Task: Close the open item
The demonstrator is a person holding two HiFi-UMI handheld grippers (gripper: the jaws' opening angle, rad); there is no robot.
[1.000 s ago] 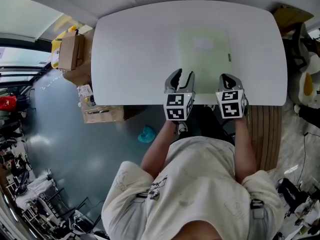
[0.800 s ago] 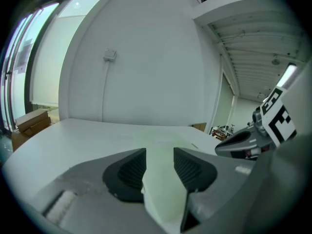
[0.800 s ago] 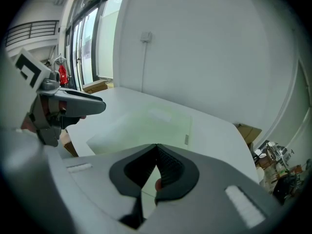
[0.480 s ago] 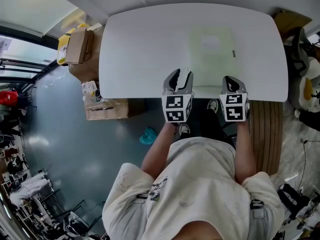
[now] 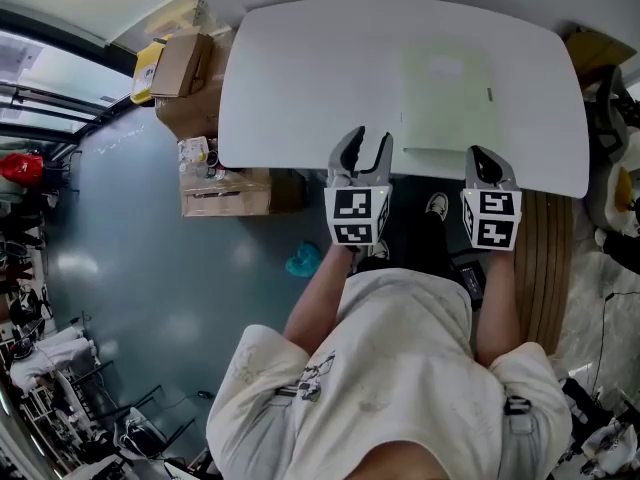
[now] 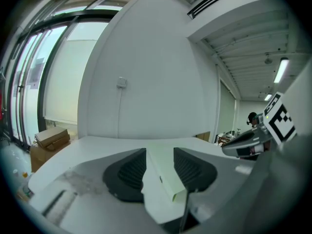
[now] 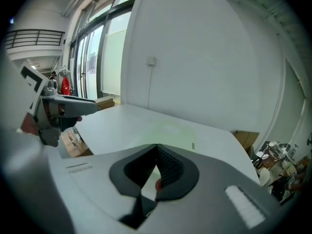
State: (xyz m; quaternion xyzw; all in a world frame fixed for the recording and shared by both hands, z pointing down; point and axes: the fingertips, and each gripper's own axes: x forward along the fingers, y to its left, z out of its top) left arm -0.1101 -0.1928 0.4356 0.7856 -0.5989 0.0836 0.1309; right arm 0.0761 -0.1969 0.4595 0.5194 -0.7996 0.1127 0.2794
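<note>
Table [image 5: 300, 68] before left gripper [image 5: 367, 138], right gripper [image 5: 482, 155]

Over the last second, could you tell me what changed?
The left gripper and right gripper drew back toward the person, to the near edge of the table, away from the pale green case. Nothing was taken or released. The case stayed flat; left jaws open, right shut.

The table [image 5: 300, 78] is white; the flat box [image 5: 448, 88] at its upper right is pale yellow-green. Cubes on the left gripper [image 5: 368, 138] and right gripper [image 5: 479, 154] bear black-and-white square markers. Cardboard boxes [image 5: 185, 63] at upper left are brown, the floor [image 5: 130, 248] blue-grey.
</note>
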